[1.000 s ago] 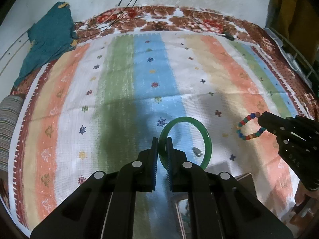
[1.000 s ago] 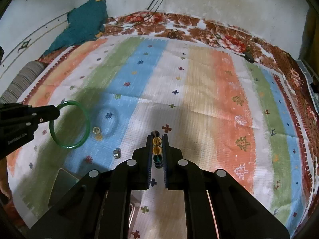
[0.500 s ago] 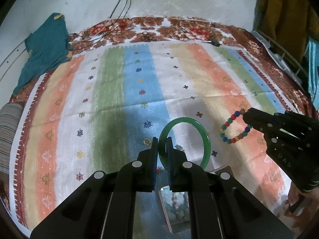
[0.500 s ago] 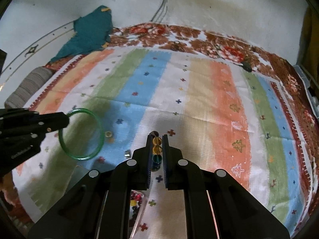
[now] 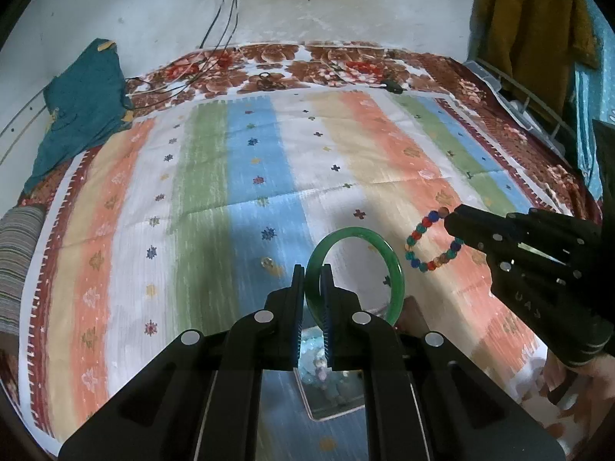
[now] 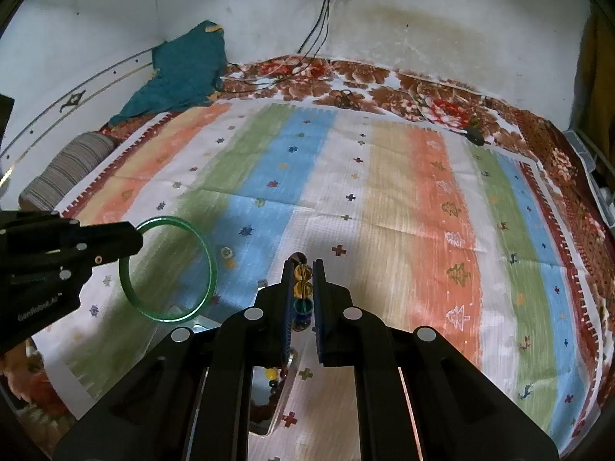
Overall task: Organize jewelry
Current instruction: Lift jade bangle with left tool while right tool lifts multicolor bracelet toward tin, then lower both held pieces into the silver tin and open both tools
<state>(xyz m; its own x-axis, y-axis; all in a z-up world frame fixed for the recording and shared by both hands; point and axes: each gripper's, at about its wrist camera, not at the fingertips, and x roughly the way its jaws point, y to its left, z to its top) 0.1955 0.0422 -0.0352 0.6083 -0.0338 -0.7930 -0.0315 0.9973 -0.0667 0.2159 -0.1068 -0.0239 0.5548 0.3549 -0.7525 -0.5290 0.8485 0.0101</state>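
While the left tongs [image 5: 312, 280] pinch the near rim of the green bangle [image 5: 396, 269] exactly as they did a second ago, both pairs now sit higher above the bed, so more of the back wall and the striped bedspread [image 5: 238, 176] shows than before. The bangle stands upright ahead of the left tongs, clear of the cloth. The right tongs [image 6: 303, 276] are pressed on the multicoloured bead bracelet [image 5: 417, 238], whose loop hangs from their tips, just to the right of the bangle and not touching it. A clear jewelry box [image 5: 330, 392] that was only a corner below the tongs a second ago now lies directly beneath the left pair, with beads inside. A small pale ring [image 5: 265, 262] rests on the blue stripe just left of the left tongs
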